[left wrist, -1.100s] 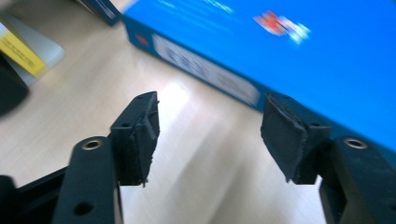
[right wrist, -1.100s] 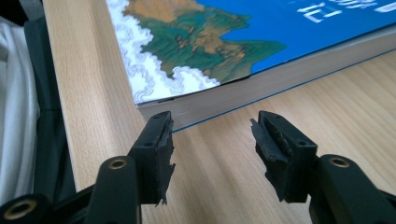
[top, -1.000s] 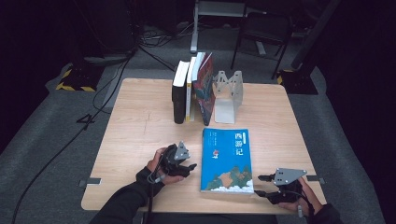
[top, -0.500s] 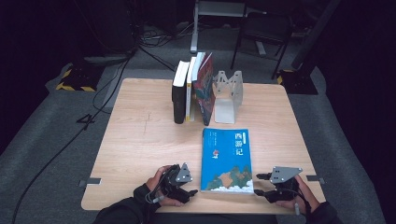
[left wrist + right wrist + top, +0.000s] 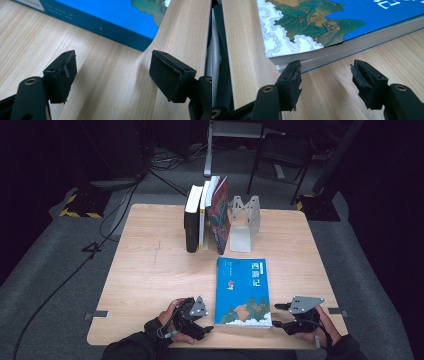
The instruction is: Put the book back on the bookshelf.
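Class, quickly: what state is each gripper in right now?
Left gripper: open, jaws just opening, nothing between them.
Right gripper: open, holding nothing, beside the blue book.

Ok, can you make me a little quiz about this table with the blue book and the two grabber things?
1. True or false: the flat blue paperback book lies between the left gripper and the right gripper.
2. Pick one: the folded grey metal bookend stands A) to the right of the row of upright books, B) on the blue book.
3. Fill in: both grippers' jaws are ____, with nothing between them.

Key: 1 true; 2 A; 3 open.
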Demonstrator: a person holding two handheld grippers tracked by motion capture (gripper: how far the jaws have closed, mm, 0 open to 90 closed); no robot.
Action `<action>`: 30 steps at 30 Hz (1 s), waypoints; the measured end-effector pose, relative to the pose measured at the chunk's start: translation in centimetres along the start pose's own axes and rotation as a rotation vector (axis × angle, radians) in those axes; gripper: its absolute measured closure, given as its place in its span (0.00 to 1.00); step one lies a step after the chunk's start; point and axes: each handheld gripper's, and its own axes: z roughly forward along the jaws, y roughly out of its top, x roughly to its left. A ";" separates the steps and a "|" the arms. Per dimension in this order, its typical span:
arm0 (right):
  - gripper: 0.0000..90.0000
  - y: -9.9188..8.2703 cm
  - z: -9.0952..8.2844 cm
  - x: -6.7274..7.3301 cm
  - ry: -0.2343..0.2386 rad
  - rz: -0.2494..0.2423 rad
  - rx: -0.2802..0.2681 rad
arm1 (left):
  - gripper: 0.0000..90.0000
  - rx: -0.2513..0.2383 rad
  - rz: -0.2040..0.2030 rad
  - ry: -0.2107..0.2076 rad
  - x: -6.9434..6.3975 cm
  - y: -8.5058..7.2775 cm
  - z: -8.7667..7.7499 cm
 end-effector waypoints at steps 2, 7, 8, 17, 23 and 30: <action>0.44 0.2 -0.1 0.0 0.001 0.003 -0.015 | 0.25 -0.018 -0.006 -0.008 -0.2 0.2 -0.3; 0.44 0.9 -0.4 0.0 -0.007 0.009 -0.057 | 0.23 -0.064 0.012 -0.009 -0.7 1.2 -0.7; 0.44 1.1 -0.5 -0.1 -0.010 0.008 -0.066 | 0.23 -0.071 0.014 -0.005 -0.9 1.6 -0.8; 0.43 2.6 -0.9 -0.2 -0.023 0.022 -0.140 | 0.24 -0.080 0.084 -0.030 -3.9 5.1 1.2; 0.43 3.5 -0.8 -0.3 -0.035 0.015 -0.161 | 0.25 -0.068 0.099 -0.014 -5.3 7.4 3.5; 0.43 4.8 -0.5 -0.4 -0.051 -0.001 -0.184 | 0.27 -0.107 0.033 0.026 -5.2 9.3 4.9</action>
